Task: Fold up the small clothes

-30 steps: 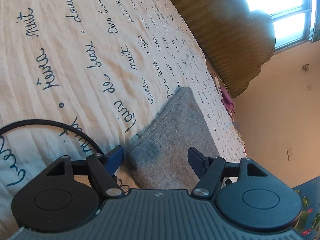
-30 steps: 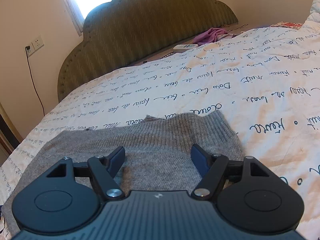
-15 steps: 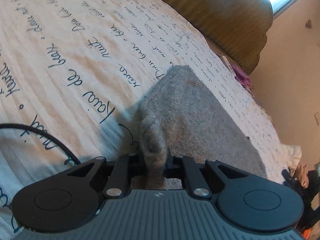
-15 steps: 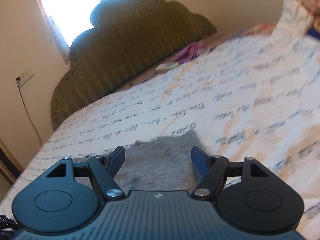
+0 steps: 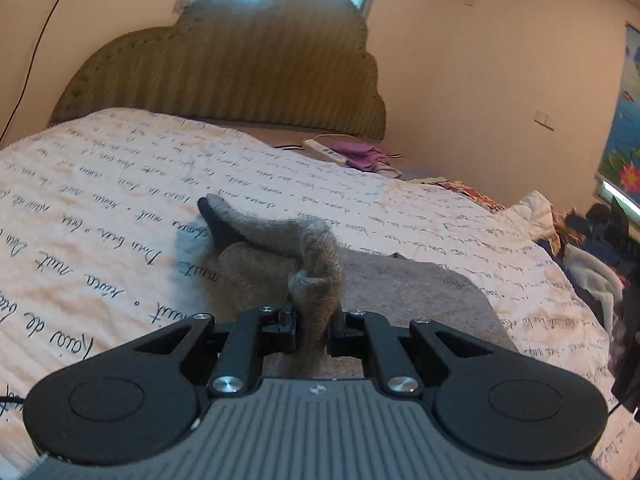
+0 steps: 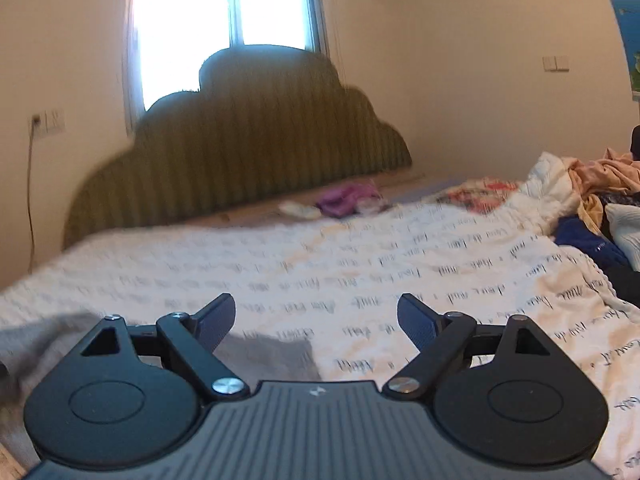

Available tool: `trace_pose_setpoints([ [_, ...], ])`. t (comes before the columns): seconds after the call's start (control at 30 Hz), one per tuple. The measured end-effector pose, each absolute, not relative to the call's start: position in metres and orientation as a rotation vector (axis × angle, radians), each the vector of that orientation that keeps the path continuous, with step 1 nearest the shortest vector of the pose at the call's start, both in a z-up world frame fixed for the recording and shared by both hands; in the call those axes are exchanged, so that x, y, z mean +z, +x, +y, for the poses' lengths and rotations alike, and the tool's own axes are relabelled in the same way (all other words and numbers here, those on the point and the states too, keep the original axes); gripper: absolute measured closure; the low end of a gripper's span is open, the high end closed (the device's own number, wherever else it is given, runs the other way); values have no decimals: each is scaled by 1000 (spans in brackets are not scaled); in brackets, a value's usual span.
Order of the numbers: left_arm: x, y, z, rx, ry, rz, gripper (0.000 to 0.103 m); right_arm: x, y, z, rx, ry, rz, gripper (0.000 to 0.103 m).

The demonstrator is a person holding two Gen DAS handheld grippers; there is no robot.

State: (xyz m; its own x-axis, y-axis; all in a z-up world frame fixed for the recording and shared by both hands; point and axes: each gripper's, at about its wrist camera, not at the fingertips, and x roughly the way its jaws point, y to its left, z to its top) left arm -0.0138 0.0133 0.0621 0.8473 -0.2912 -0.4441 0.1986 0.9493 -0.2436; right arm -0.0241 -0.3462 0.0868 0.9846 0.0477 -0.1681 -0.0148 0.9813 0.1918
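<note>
A grey knitted garment [image 5: 400, 292] lies on the white bedspread [image 5: 100, 208] printed with dark script. My left gripper [image 5: 314, 328] is shut on a corner of the garment and holds that edge lifted, so a strip of fabric rises from the bed to the jaws. My right gripper [image 6: 316, 320] is open and empty, held above the bed. The grey garment [image 6: 276, 354] shows low in the right wrist view, below and left of its fingers, not touched.
An olive padded headboard [image 5: 240, 72] stands at the back under a window [image 6: 224, 12]. A purple cloth [image 5: 360, 156] and a white power strip [image 5: 322, 150] lie near it. A pile of clothes [image 6: 596, 192] sits at the bed's right side.
My left gripper closed on the garment's corner and lifted it, swinging to face the headboard. My right gripper rose off the garment and stayed open.
</note>
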Motion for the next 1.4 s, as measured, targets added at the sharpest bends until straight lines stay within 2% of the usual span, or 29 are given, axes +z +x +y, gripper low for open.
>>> trace_pose_setpoints([
  [0.1, 61, -16, 1, -271, -146, 479, 92, 95, -39, -338, 41, 335, 29, 0],
  [0.17, 61, -17, -4, -273, -139, 472, 92, 95, -35, -336, 117, 463, 47, 0],
  [0.3, 60, -23, -28, -350, -65, 447, 93, 80, 5, -314, 319, 570, 319, 0],
  [0.37, 51, -25, -43, -369, -10, 442, 95, 58, 41, -301, 449, 618, 544, 0],
  [0.43, 41, -27, -54, -394, 35, 459, 97, 30, 76, -287, 532, 712, 759, 0],
  [0.5, 34, -34, -62, -442, 89, 457, 103, 10, 104, -273, 617, 799, 897, 0],
  [0.73, 20, -51, -68, -439, 197, 412, 103, 0, 151, -226, 751, 796, 1024, 0],
  [0.8, 22, -55, -53, -369, 185, 396, 84, 7, 155, -217, 794, 773, 1027, 0],
  [0.83, 23, -58, -46, -332, 166, 398, 80, 10, 156, -213, 818, 764, 1031, 0],
  [0.9, 21, -67, -29, -245, 93, 419, 46, 14, 159, -203, 839, 713, 1048, 0],
  [0.97, 17, -72, -12, -172, 19, 419, 36, 17, 162, -185, 845, 632, 1065, 0],
  [1.07, 15, -59, 0, -98, -55, 461, 31, 19, 163, -168, 859, 585, 1074, 0],
  [1.27, 13, -19, -21, -30, 62, 498, 29, 21, 164, -148, 844, 559, 1099, 0],
  [1.33, 8, -8, -21, -26, 83, 567, 40, 26, 164, -146, 843, 547, 1101, 0],
  [1.37, 5, -7, -19, -23, 65, 583, 53, 28, 165, -146, 842, 541, 1100, 0],
  [1.4, 6, -8, -10, -10, 33, 583, 60, 31, 168, -144, 841, 532, 1102, 0],
])
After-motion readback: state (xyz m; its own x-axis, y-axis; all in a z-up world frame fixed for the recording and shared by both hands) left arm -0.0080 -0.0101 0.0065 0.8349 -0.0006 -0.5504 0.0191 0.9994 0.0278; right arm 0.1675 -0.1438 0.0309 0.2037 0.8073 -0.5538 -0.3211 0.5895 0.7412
